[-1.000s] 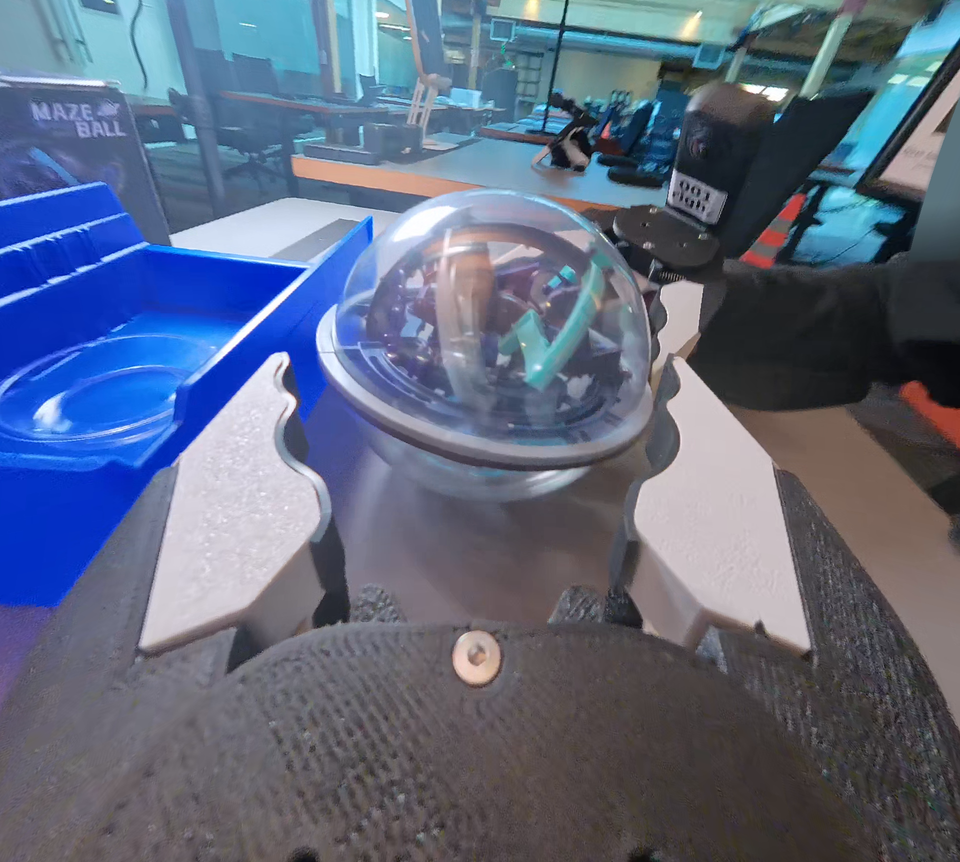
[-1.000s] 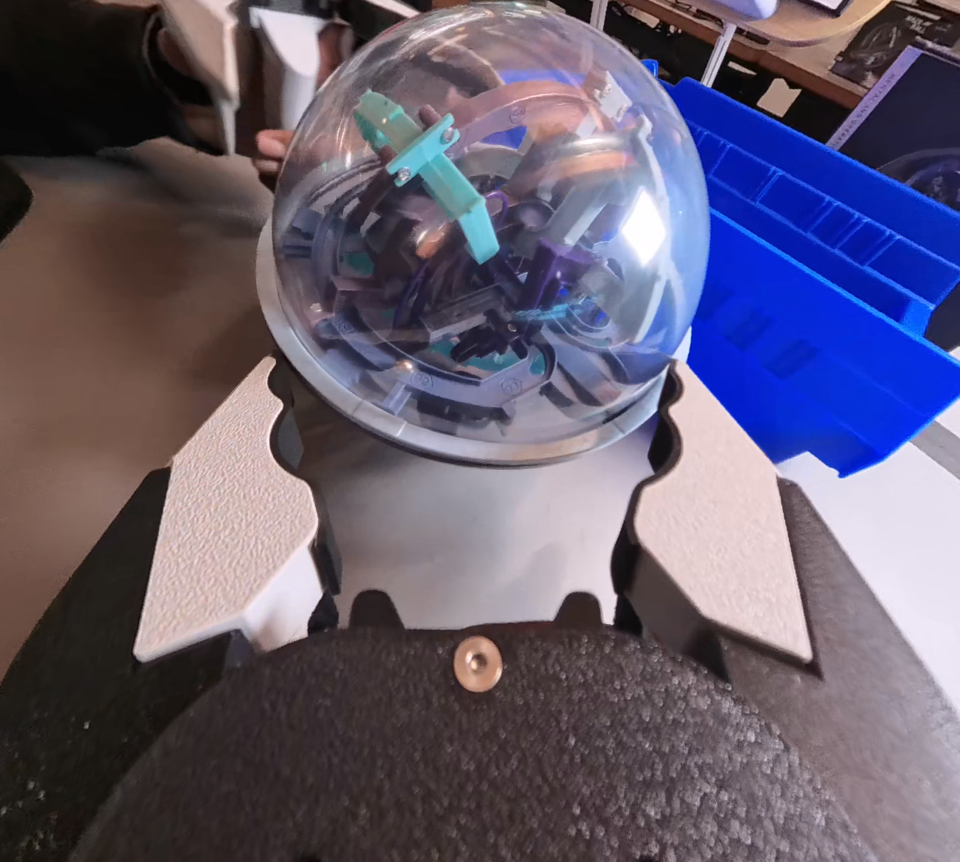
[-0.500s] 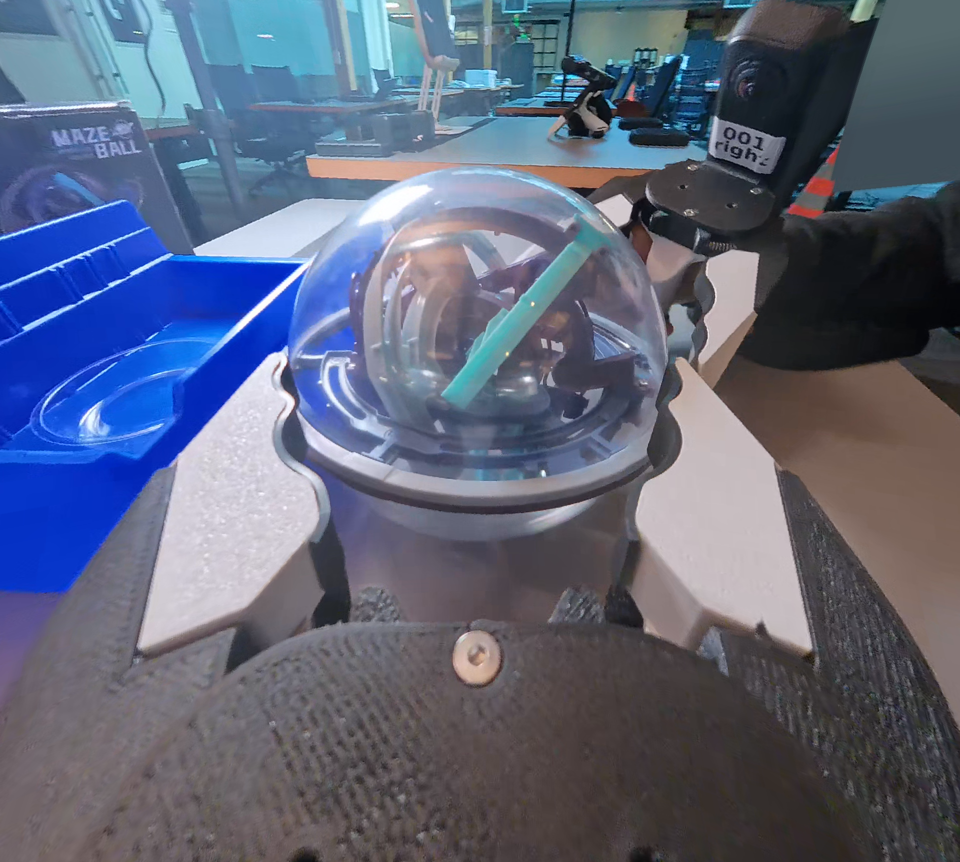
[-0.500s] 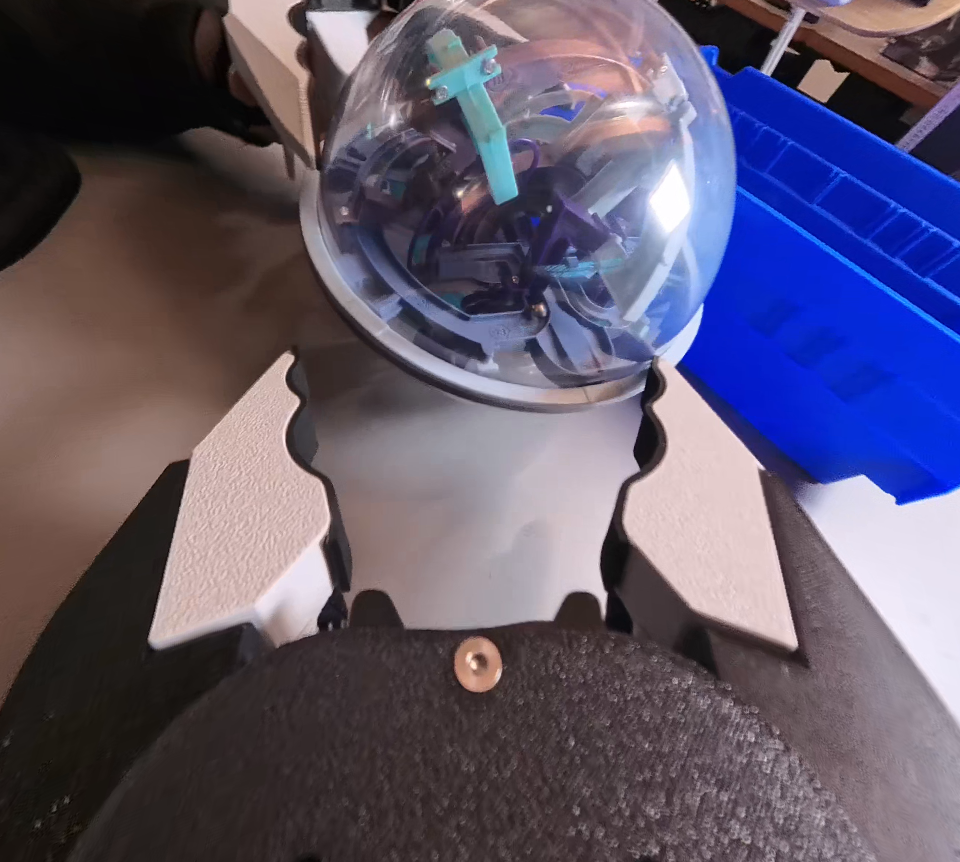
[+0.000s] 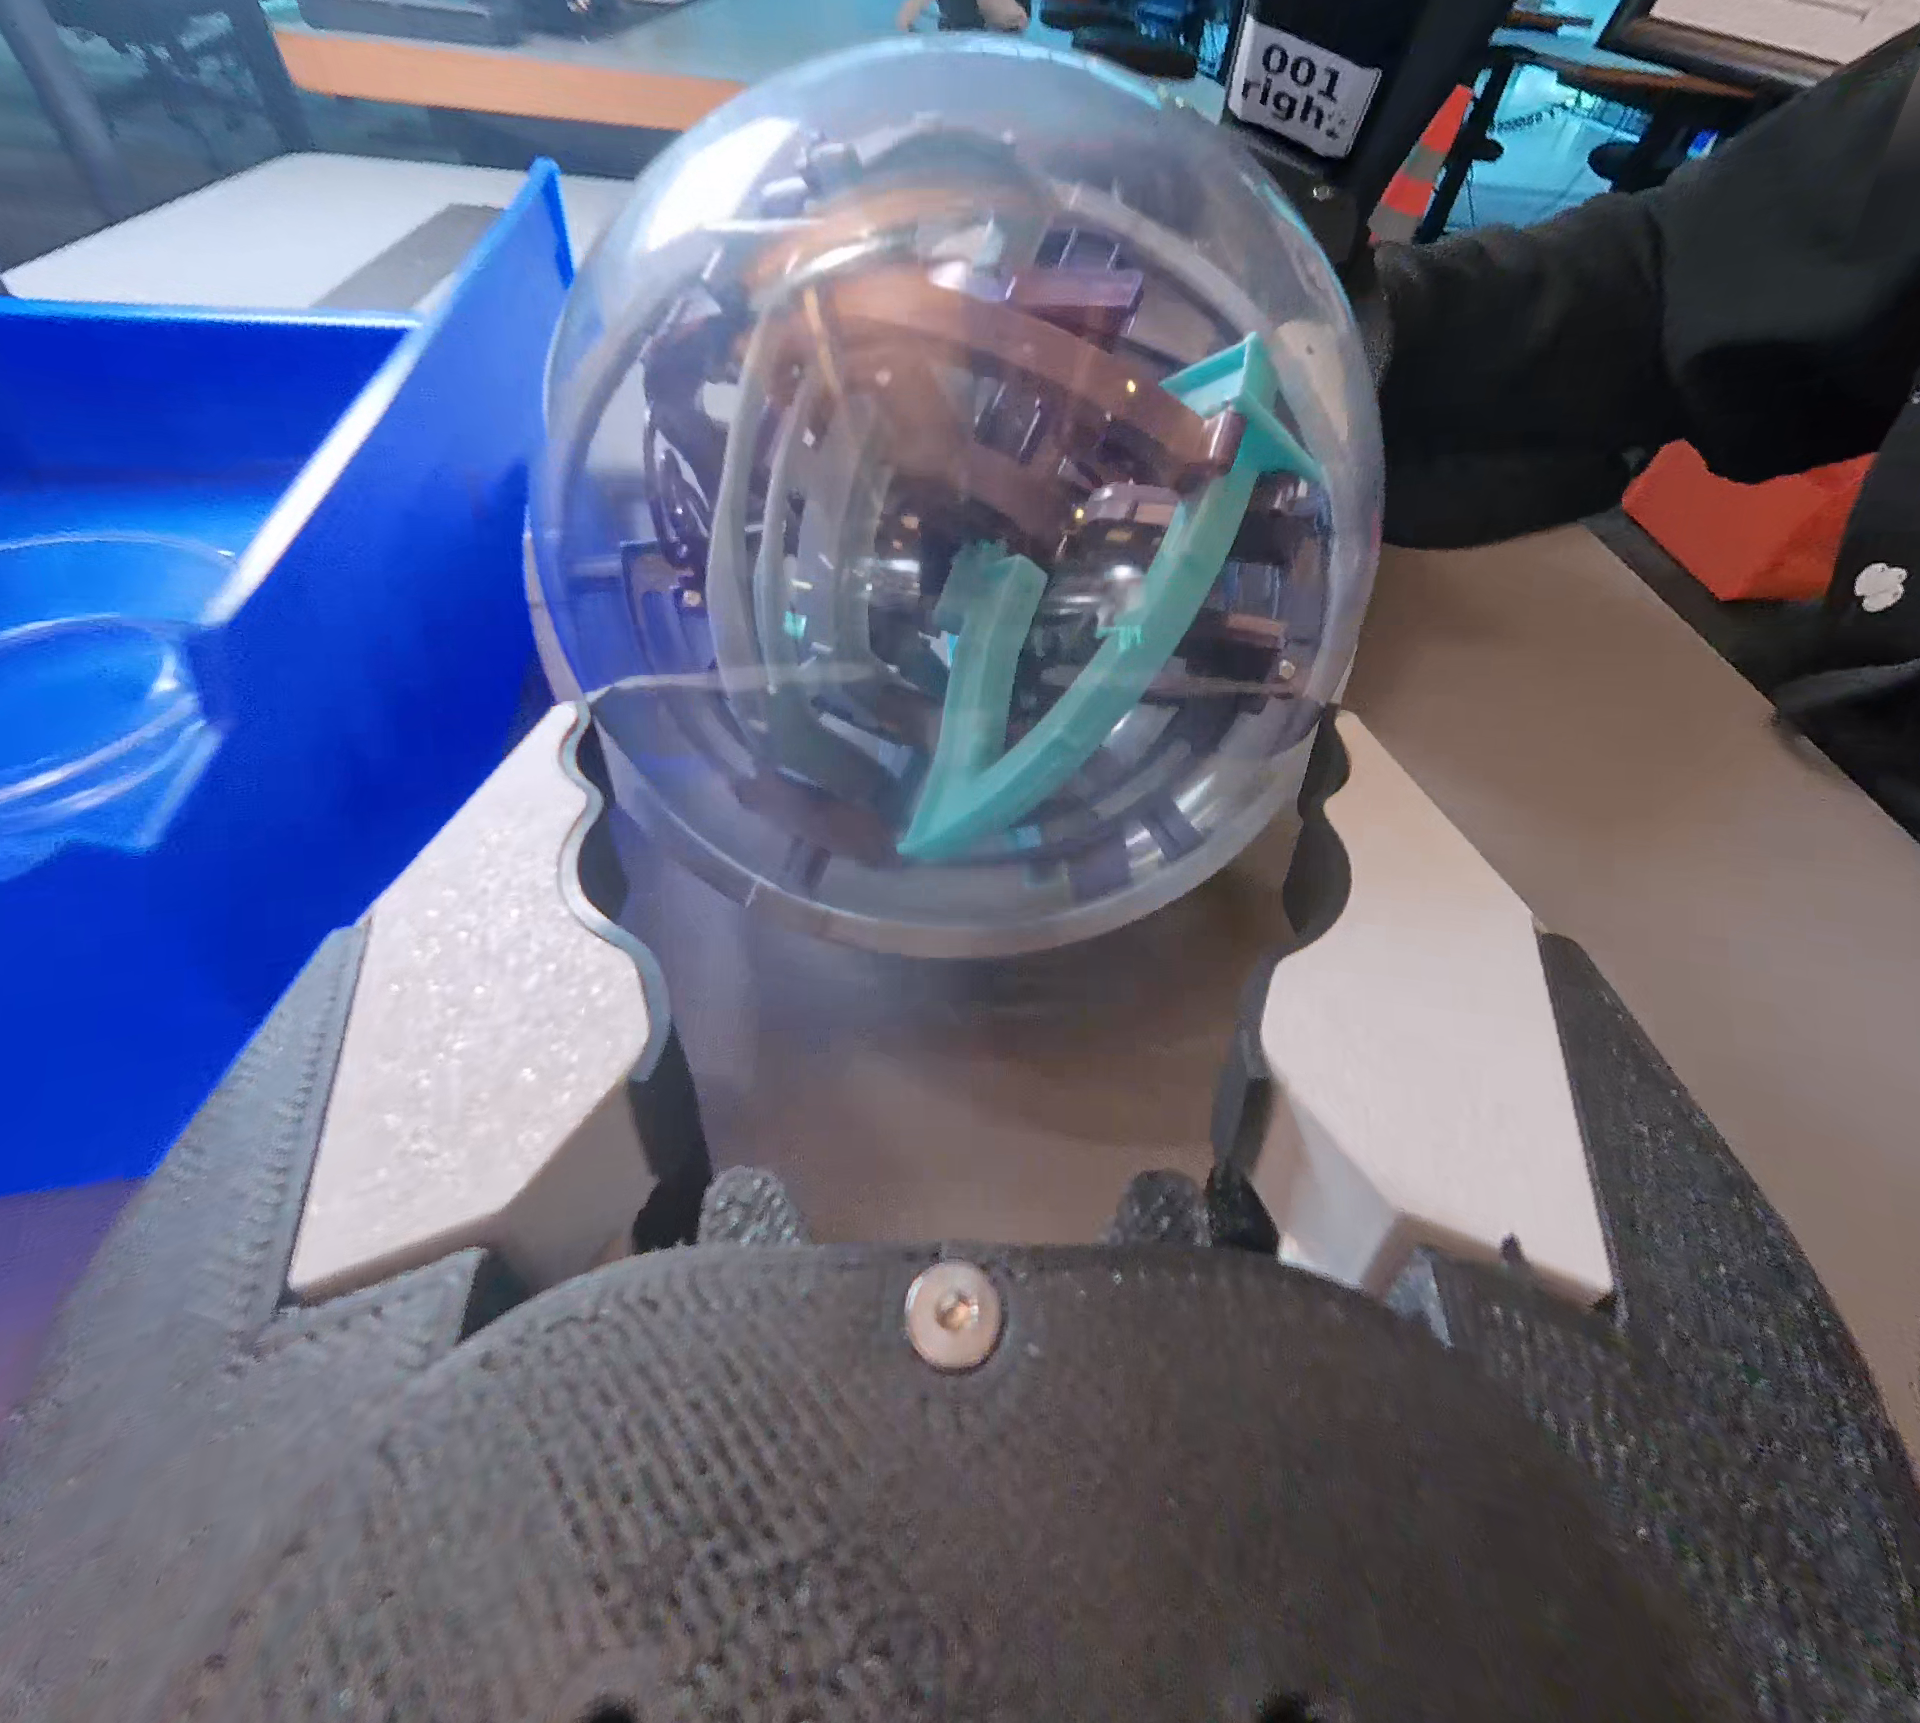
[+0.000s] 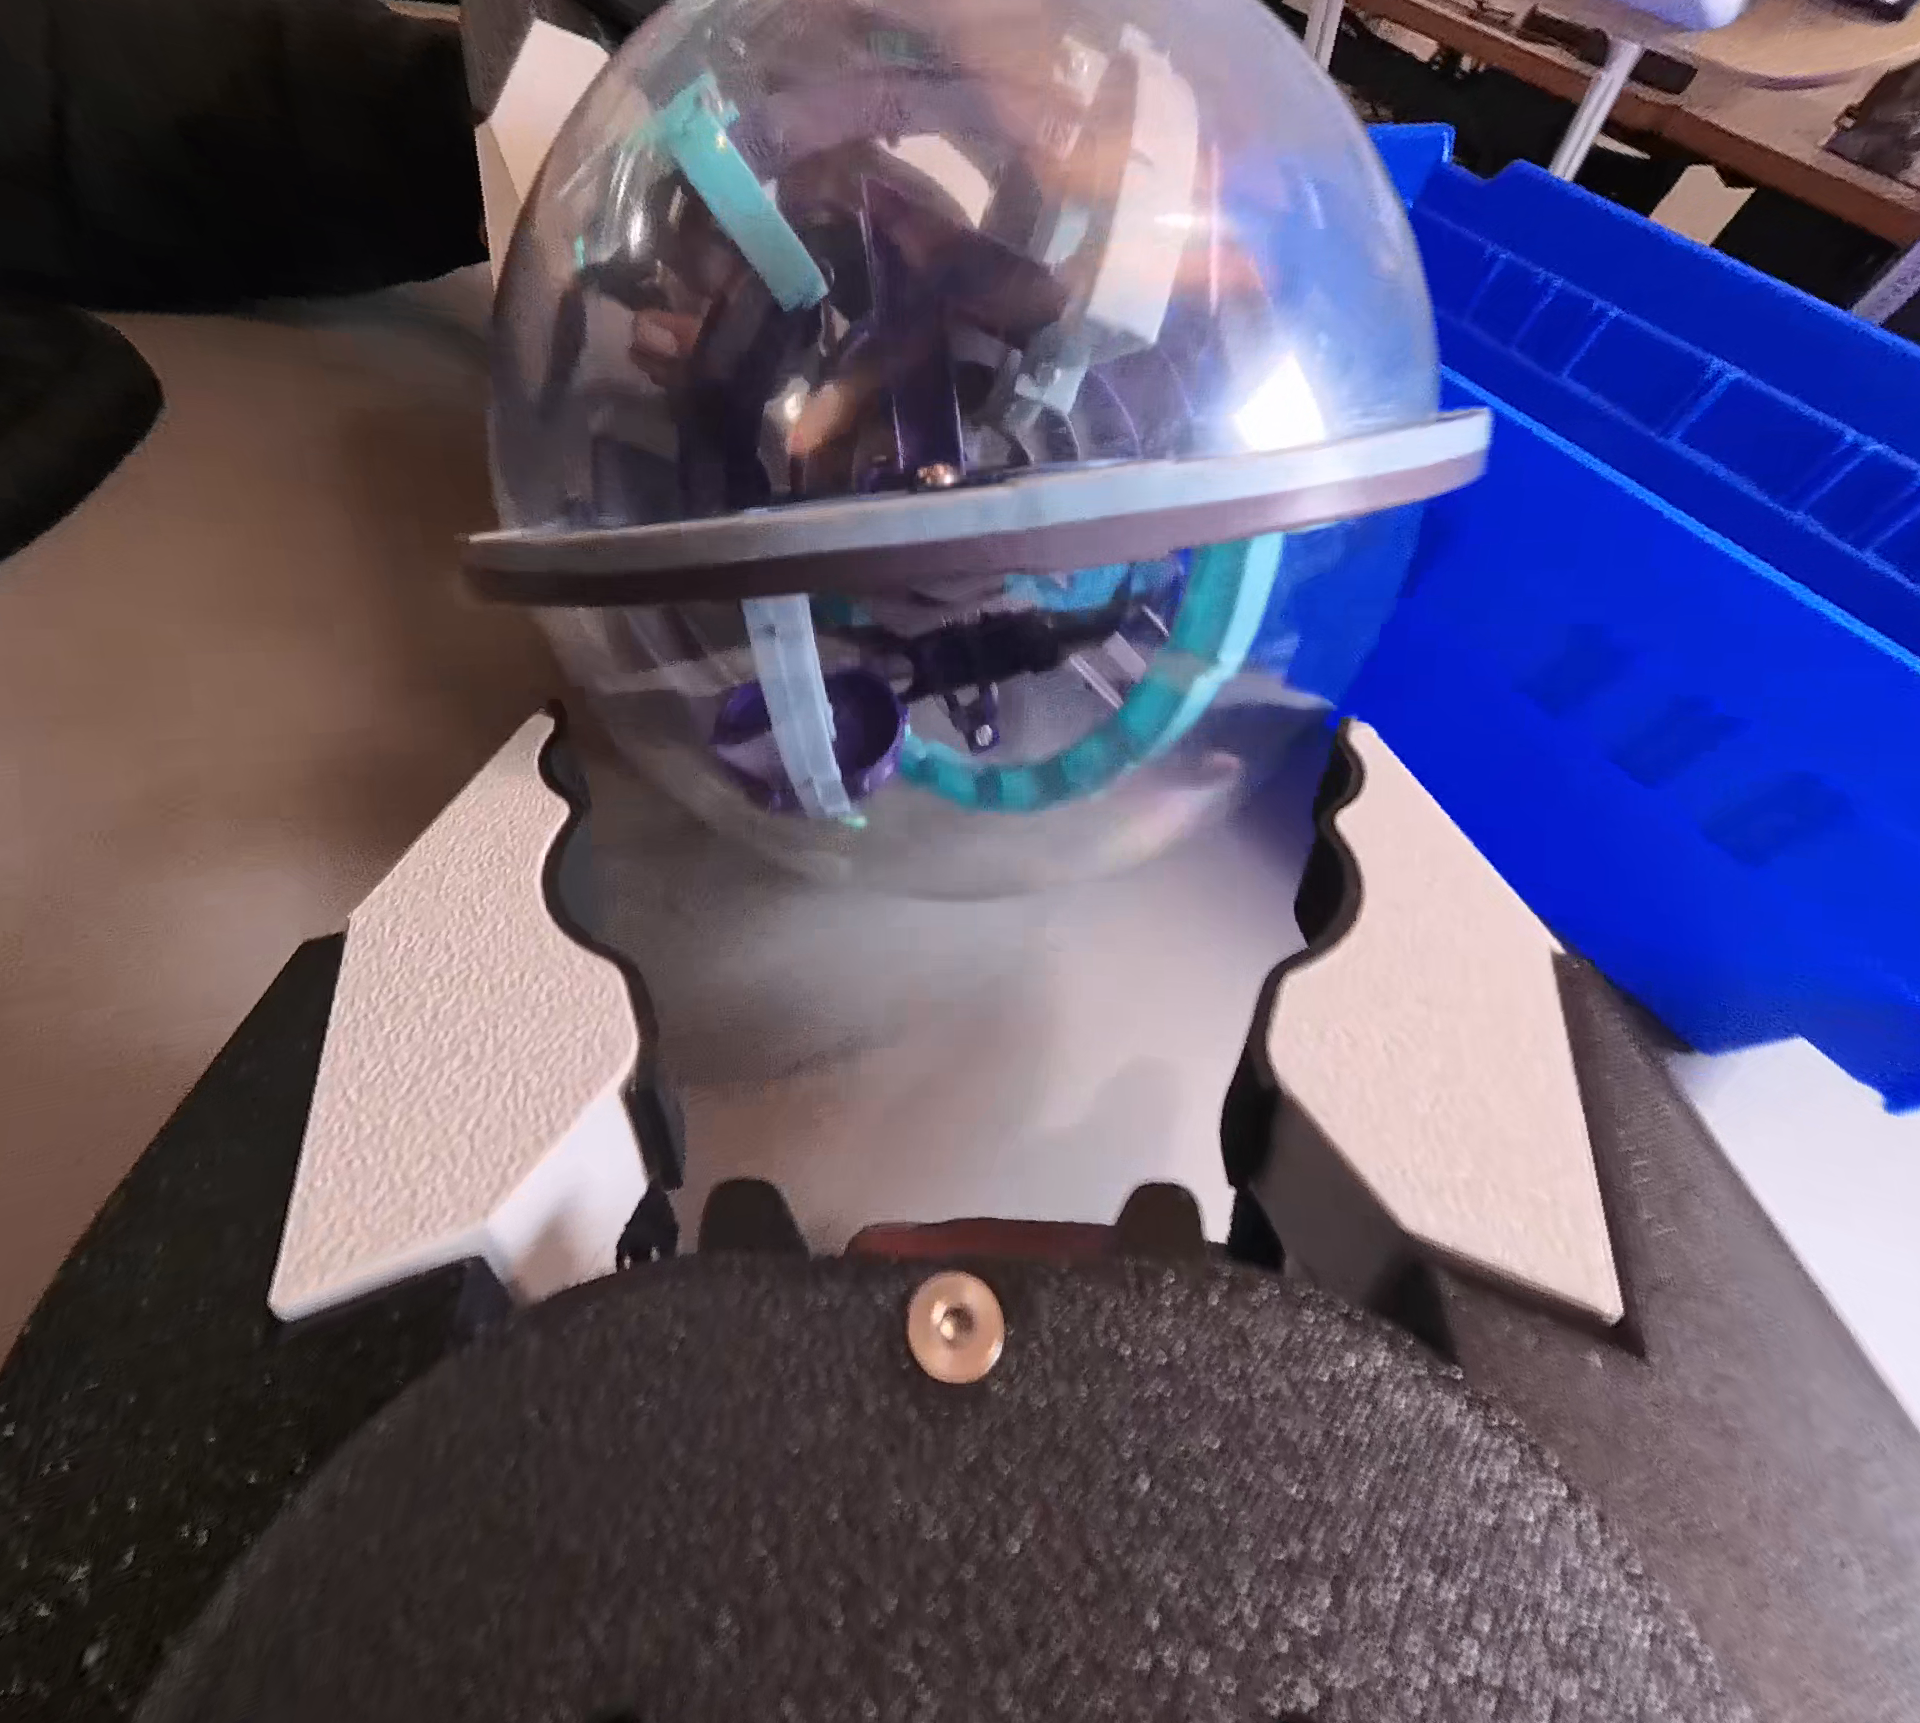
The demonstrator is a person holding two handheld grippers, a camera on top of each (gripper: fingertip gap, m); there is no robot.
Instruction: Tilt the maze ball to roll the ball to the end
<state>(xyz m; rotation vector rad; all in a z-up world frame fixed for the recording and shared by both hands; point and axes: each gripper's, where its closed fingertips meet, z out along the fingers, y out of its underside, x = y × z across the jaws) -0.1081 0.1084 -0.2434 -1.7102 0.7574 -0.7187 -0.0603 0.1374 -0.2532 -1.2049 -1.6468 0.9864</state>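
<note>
We are holding the left gripper [image 5: 956, 800] with its two pale fingers [image 5: 488, 977] spread wide, their tips sitting at either side of the maze ball [image 5: 956, 489]; whether the tips are actually pressing on the shell we cannot tell. The right gripper [image 6: 951, 800] is standing just as wide, its fingers [image 6: 1423, 1029] flanking the lower half of the same maze ball [image 6: 956, 385] from the opposite side, and again contact is unclear through the blur. The clear sphere is sitting between the two grippers above the tan table [image 5: 1621, 800], its grey equator ring [image 6: 977, 510] tilting, higher toward the right in the right wrist view. Teal tracks [image 5: 1101, 676] and dark purple and brown maze parts are showing inside; the small ball itself we cannot pick out. A blue bin [image 5: 343, 593] is standing just left of the sphere in the left wrist view, with a clear plastic dish [image 5: 94, 697] lying in it. Black sleeves [image 5: 1662, 364] are reaching in behind each far gripper
</note>
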